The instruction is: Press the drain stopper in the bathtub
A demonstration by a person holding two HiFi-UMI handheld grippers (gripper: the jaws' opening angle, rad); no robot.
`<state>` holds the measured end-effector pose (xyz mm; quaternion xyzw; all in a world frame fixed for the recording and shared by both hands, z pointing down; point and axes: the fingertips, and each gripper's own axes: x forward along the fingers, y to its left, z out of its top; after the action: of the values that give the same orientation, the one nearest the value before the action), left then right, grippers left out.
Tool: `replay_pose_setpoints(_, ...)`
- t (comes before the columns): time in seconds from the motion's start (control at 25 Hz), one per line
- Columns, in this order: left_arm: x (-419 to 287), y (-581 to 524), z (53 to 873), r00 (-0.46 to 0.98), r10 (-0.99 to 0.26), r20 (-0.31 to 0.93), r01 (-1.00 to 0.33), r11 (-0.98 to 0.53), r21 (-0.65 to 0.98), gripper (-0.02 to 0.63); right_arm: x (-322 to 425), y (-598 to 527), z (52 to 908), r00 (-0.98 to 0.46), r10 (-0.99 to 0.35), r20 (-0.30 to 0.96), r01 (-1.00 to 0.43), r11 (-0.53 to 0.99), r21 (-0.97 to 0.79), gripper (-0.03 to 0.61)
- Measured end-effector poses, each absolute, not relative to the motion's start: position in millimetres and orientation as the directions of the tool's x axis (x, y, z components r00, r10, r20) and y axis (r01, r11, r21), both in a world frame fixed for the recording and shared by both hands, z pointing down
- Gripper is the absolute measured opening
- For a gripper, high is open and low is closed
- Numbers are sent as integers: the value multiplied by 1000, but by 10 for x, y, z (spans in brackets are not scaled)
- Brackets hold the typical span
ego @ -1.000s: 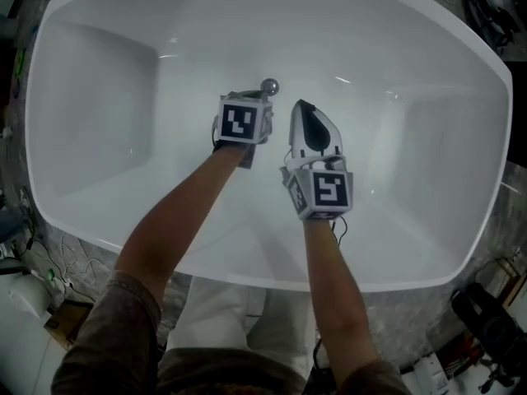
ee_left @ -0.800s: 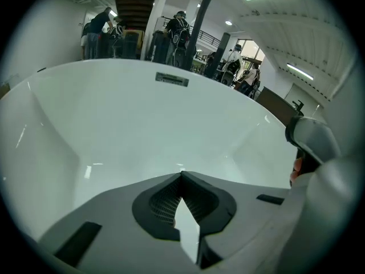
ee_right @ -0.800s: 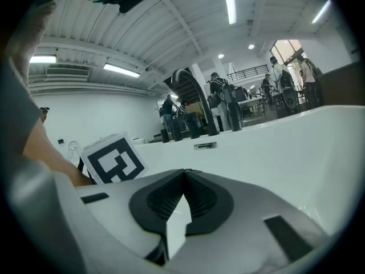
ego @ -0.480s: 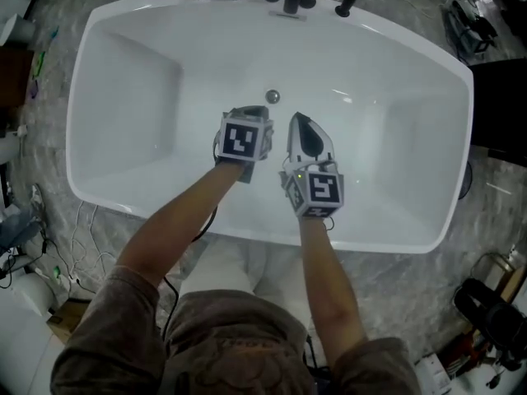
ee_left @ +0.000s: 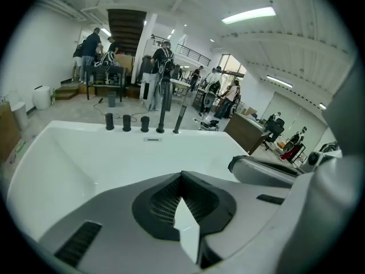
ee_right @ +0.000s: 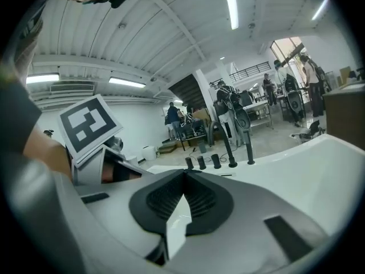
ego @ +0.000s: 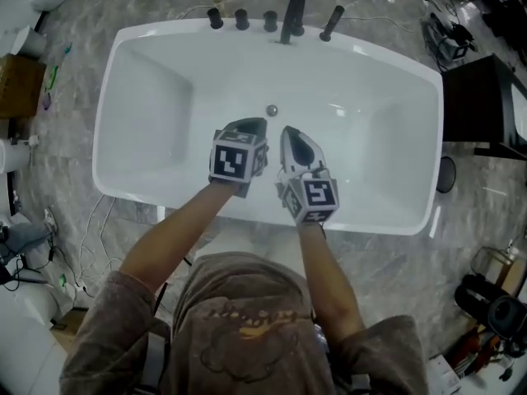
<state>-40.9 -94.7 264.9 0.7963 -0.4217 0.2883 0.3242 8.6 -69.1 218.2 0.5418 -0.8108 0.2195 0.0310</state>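
Drain stopper (ego: pixel 272 110) sits mid-floor of white bathtub (ego: pixel 140 35). L gripper (ego: pixel 247 125) & R gripper (ego: pixel 290 132), both w/ jaws closed on nothing, have drawn back from it vs 1 s ago. Black taps (ego: pixel 284 19) at far rim; grey marble floor (ego: pixel 74 237) around.

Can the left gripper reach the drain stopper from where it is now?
Probably yes: the left gripper is just short of the drain stopper, with only bare bathtub floor between them.

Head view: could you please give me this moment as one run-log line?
left gripper: jaws shut, empty | right gripper: jaws shut, empty | drain stopper: no contact
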Motion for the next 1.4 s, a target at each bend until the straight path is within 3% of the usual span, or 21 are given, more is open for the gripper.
replay_pose_setpoints(0.64,-424,-306,1020,655,-562,505,-717,-673,181,3,-106,-187,904,-512,-830,220,-847,447,-286,-3)
replay_pose_setpoints(1.4,-674,103,-53,826,-537,170,-555,-828,80,3,-379,228,-39,-658,-752,29,-747,649,-145,-3)
